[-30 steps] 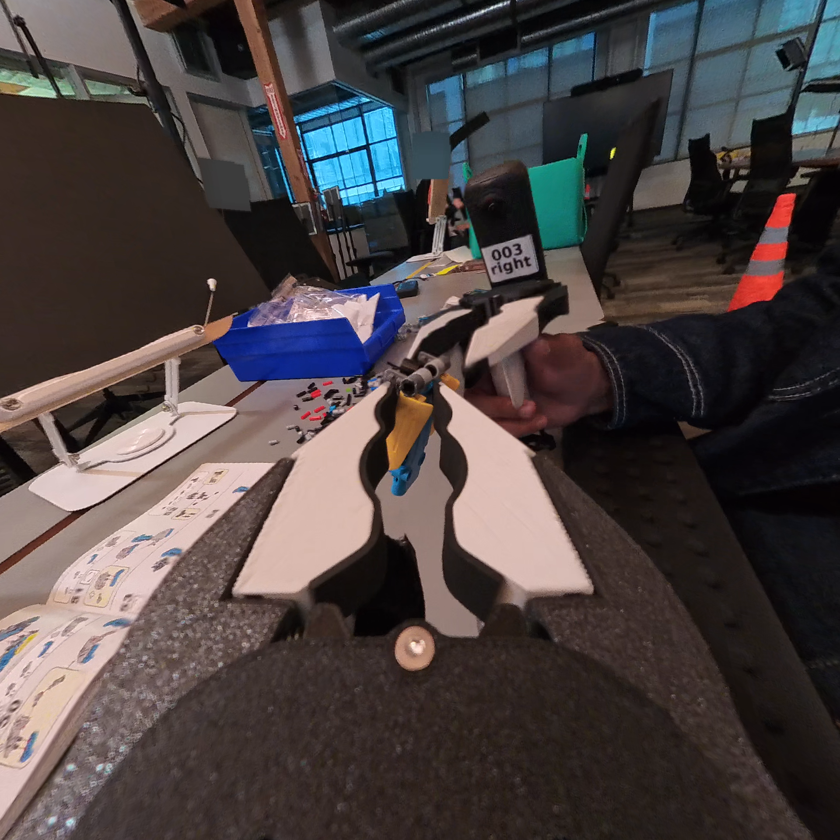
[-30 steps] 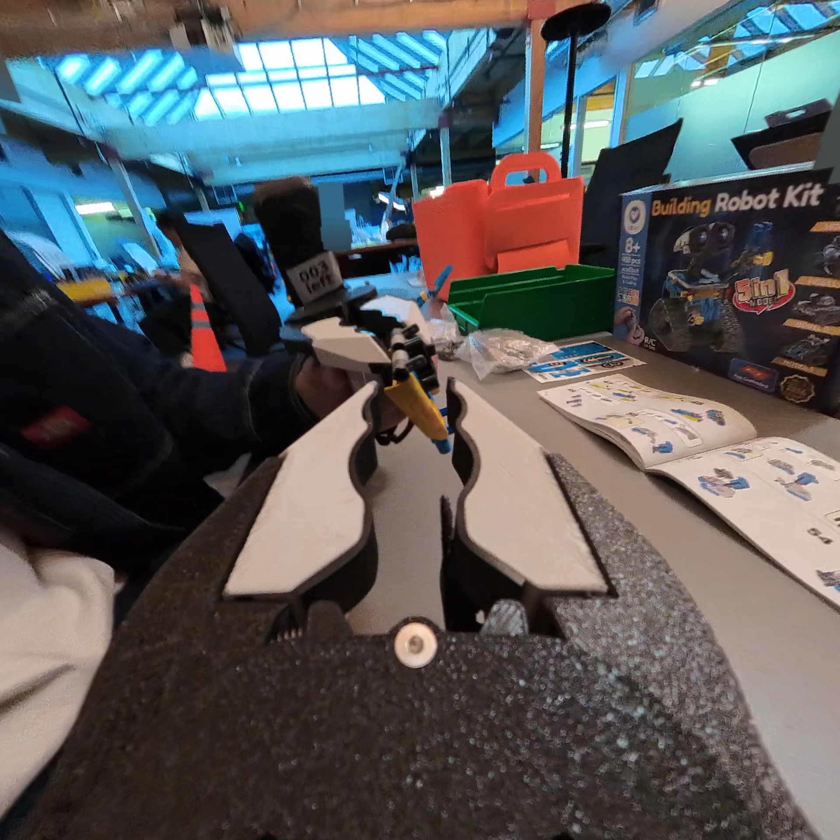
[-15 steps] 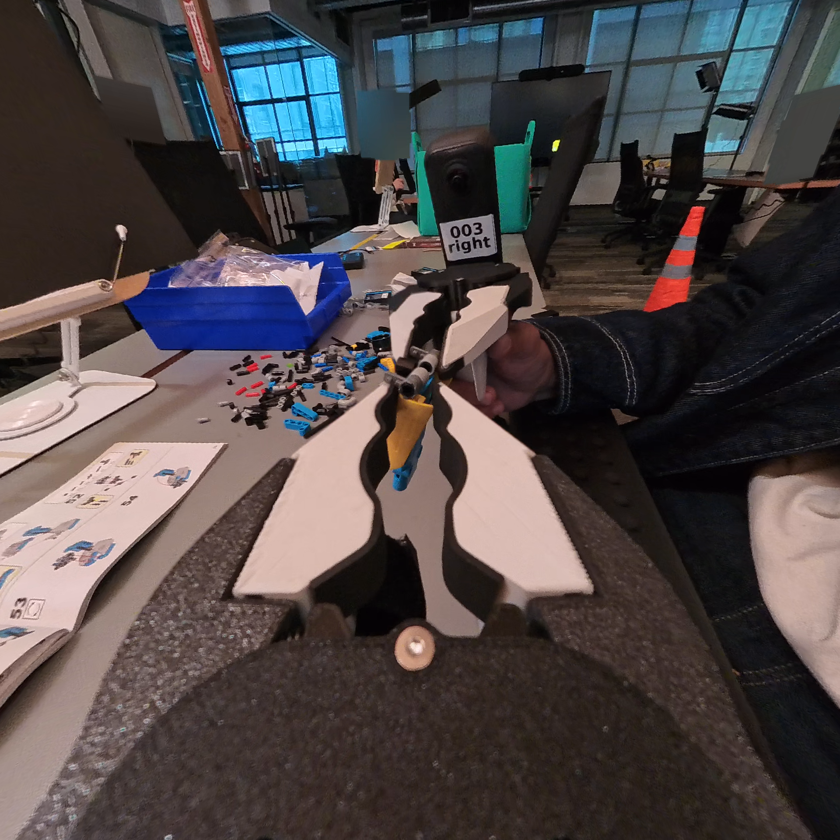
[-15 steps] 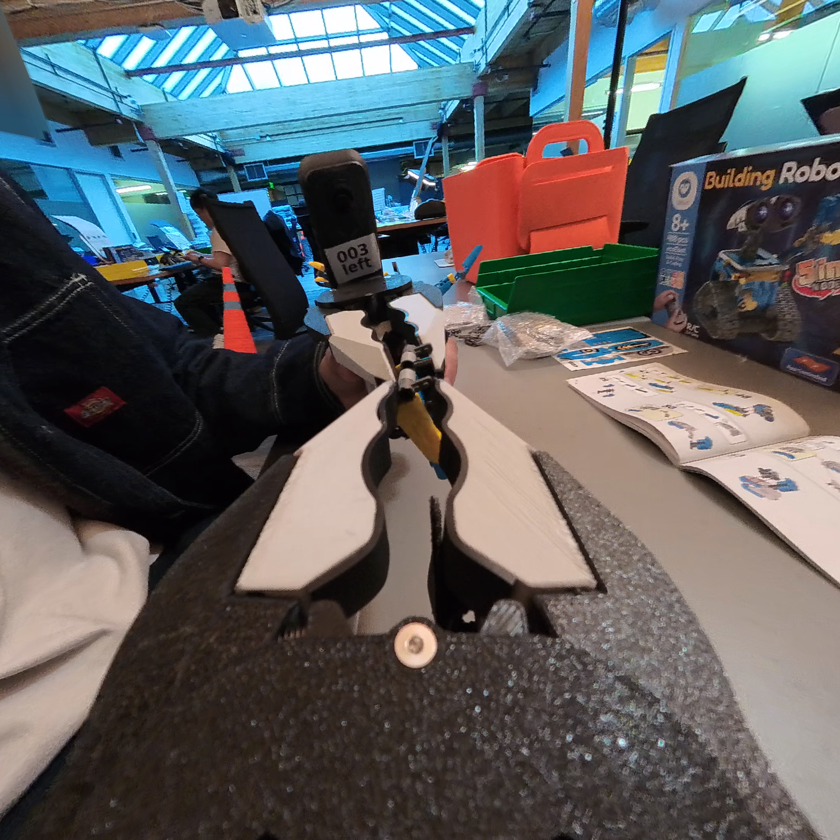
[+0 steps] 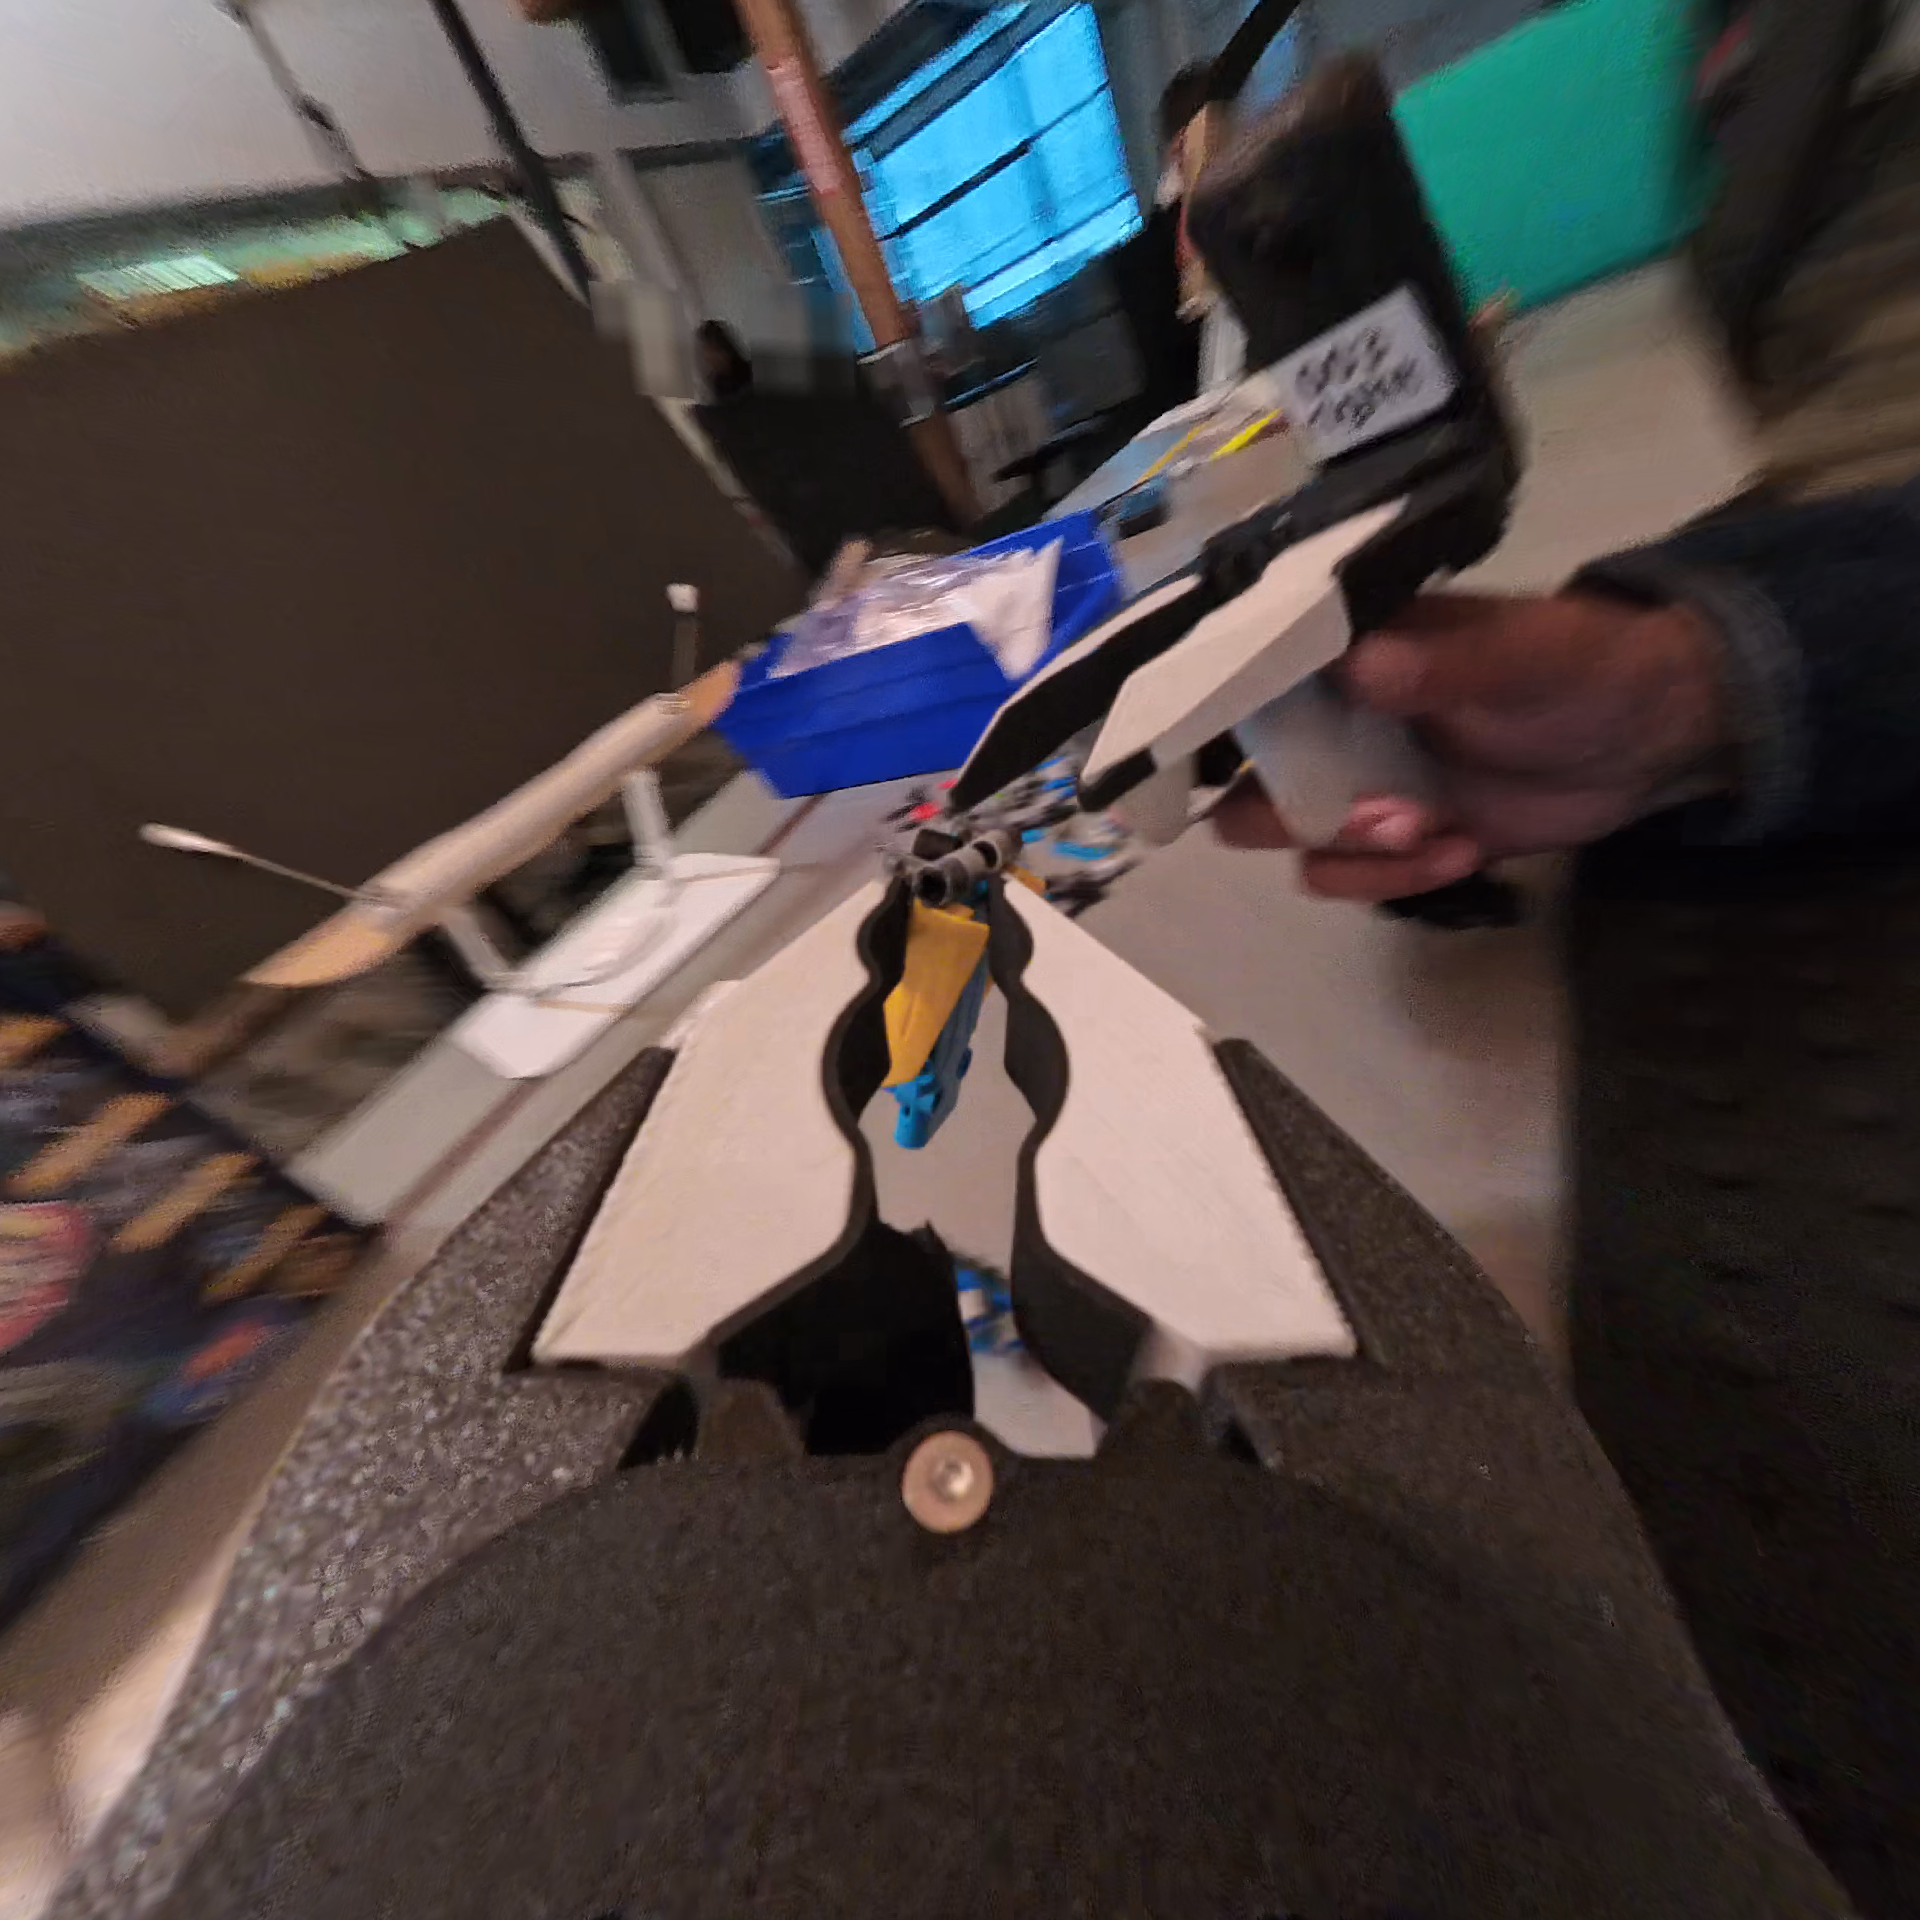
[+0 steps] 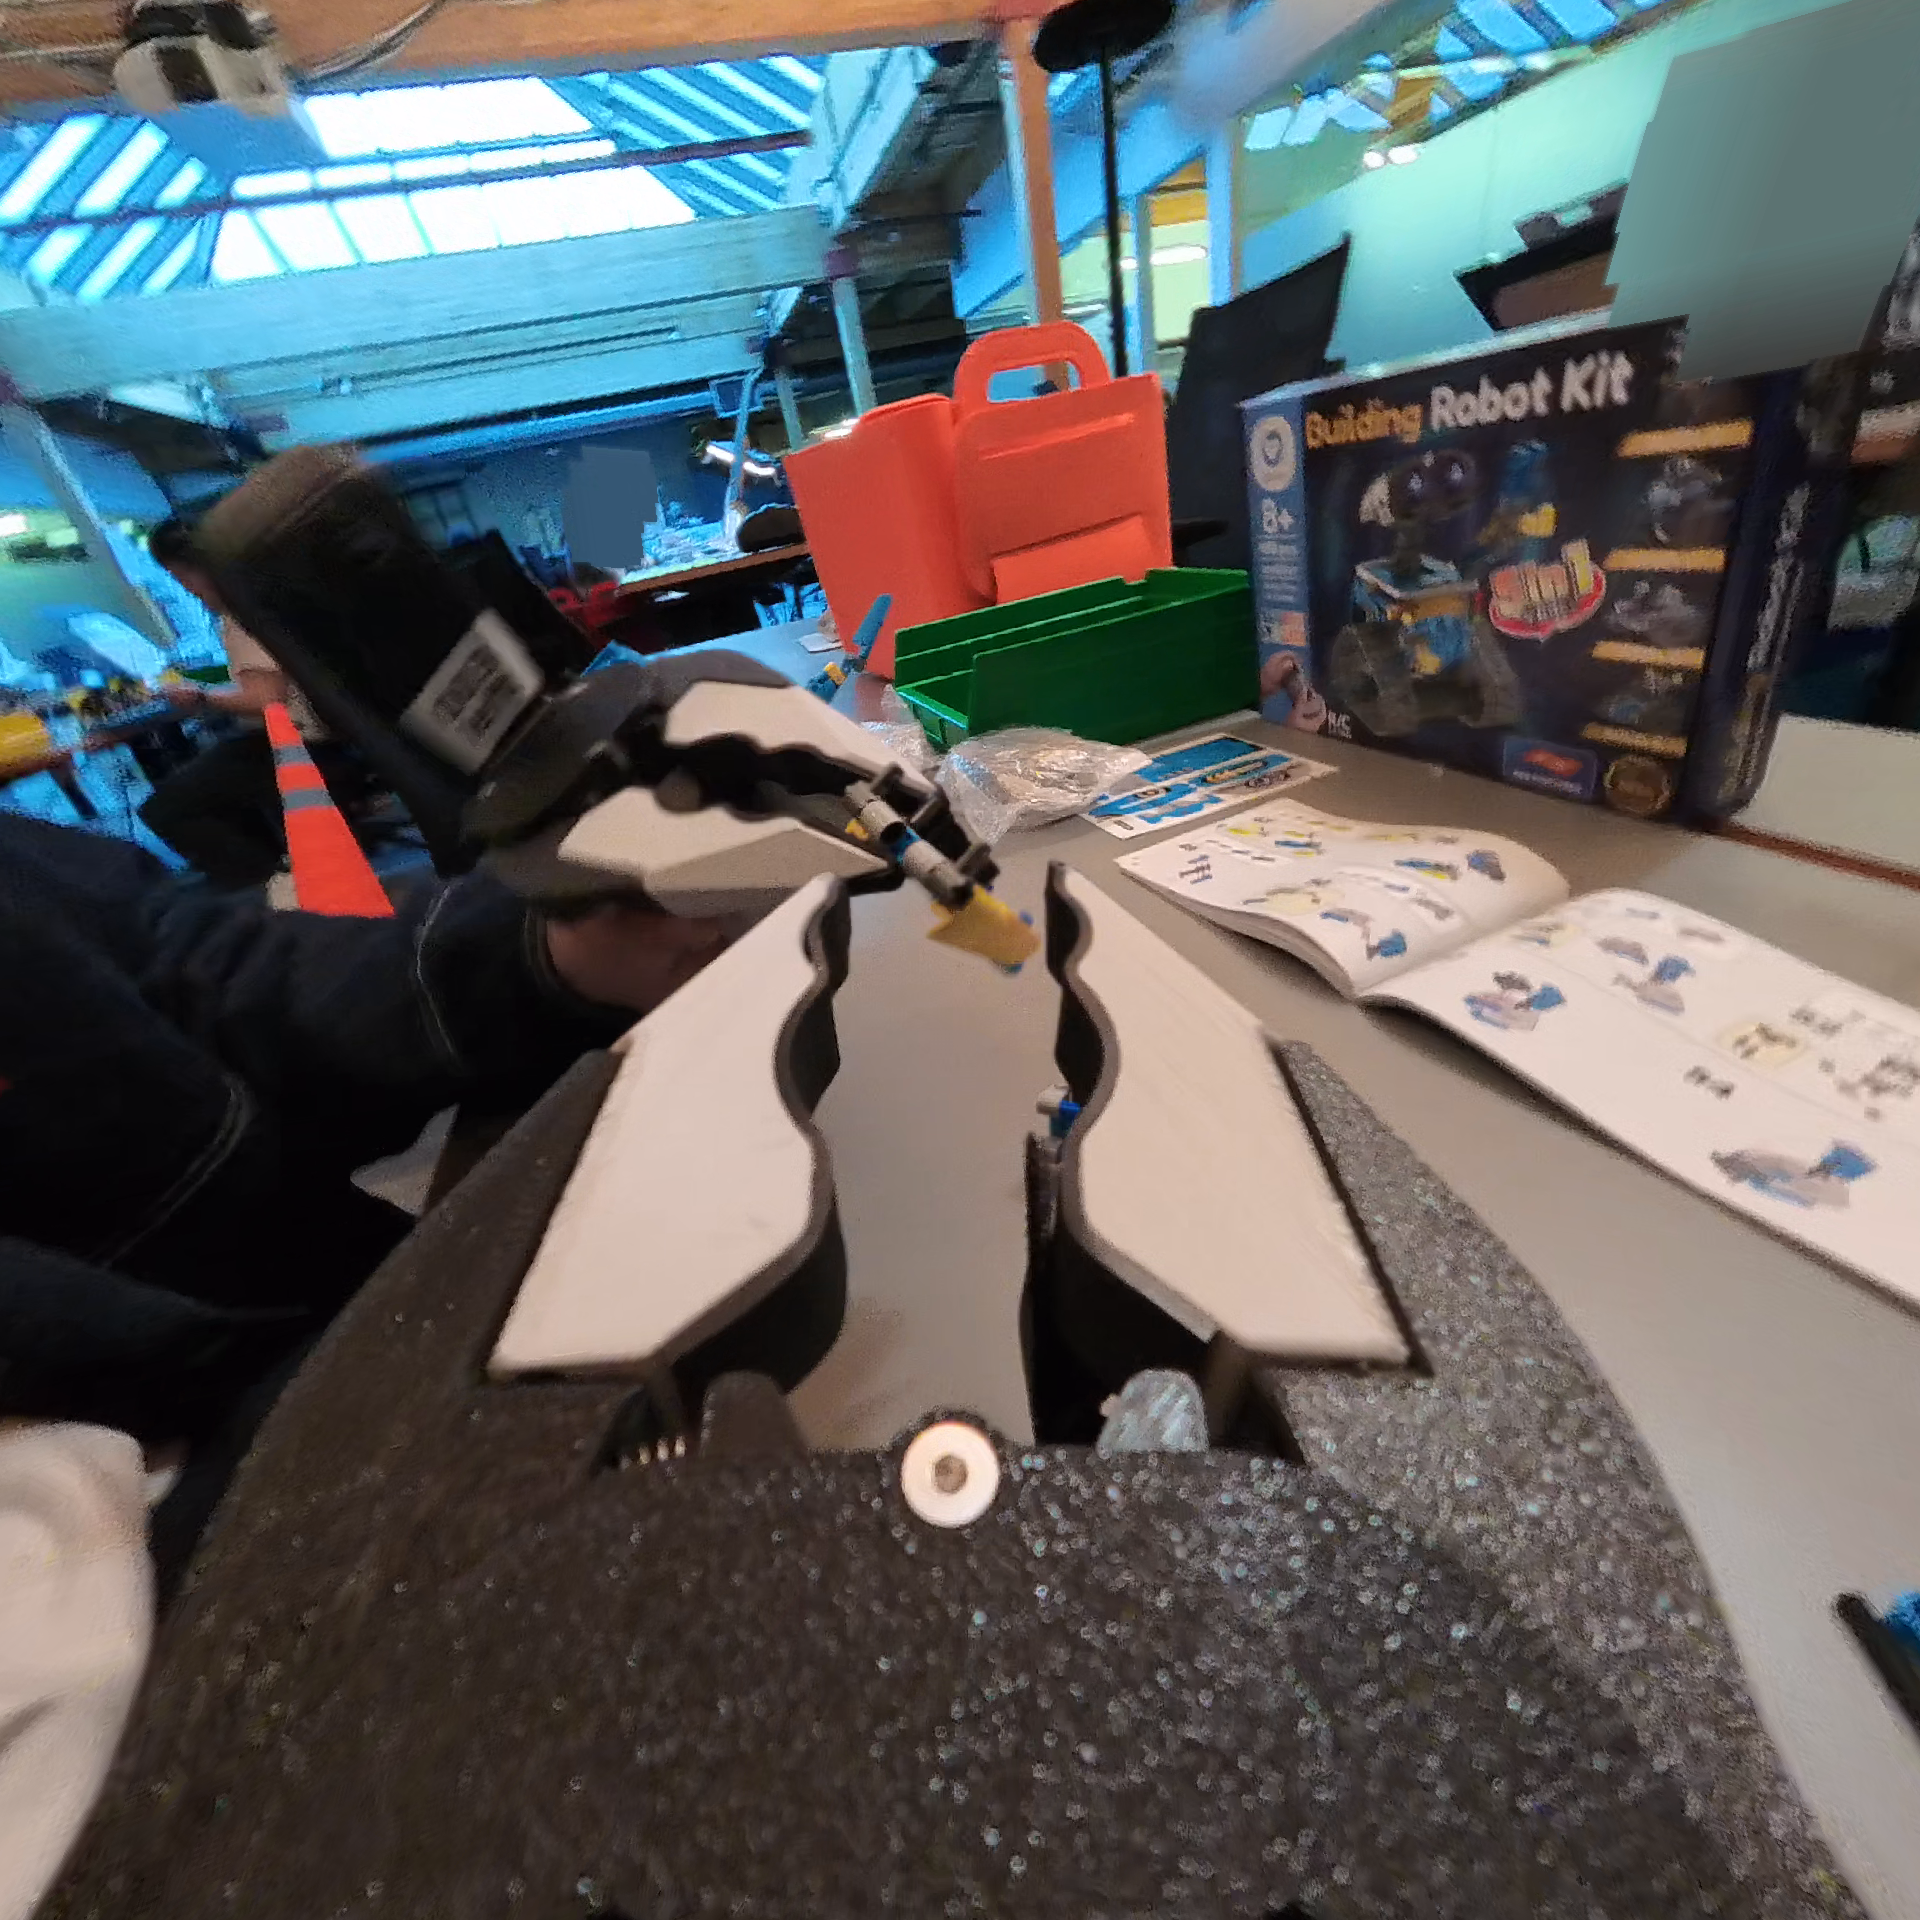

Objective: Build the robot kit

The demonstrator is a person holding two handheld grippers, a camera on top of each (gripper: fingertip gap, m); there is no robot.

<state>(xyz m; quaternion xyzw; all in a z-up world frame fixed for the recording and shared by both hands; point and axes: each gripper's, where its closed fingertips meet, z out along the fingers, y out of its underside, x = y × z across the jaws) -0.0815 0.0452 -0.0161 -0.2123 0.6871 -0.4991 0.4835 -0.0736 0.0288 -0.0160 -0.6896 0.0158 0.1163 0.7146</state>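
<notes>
My left gripper (image 5: 940, 899) is shut on a small brick assembly (image 5: 930, 997) with a yellow panel, a blue beam and grey and black pins at its far end. The left view is blurred. My right gripper (image 6: 940, 888) is open, its fingers (image 6: 707, 1101) well apart. The assembly's yellow end (image 6: 987, 930) hangs between the right fingertips without touching them. The left gripper (image 6: 914, 821) shows in the right wrist view, coming in from the left. The right gripper (image 5: 1029, 805) shows in the left wrist view, just beyond the assembly, held by a hand (image 5: 1507, 727).
A blue bin (image 5: 914, 675), a white stand (image 5: 623, 914) and loose small pieces (image 5: 1060, 831) lie beyond the left gripper. An open booklet (image 6: 1455, 966), a kit box (image 6: 1507, 582), a green bin (image 6: 1081, 655), an orange case (image 6: 987, 499) and a plastic bag (image 6: 1029, 769) stand on the grey table (image 6: 1610, 1351). My left and right fingertips are right by each other.
My right gripper has opened and let go of the assembly. My left gripper keeps hold of it and has tilted and swung, blurring its view.
</notes>
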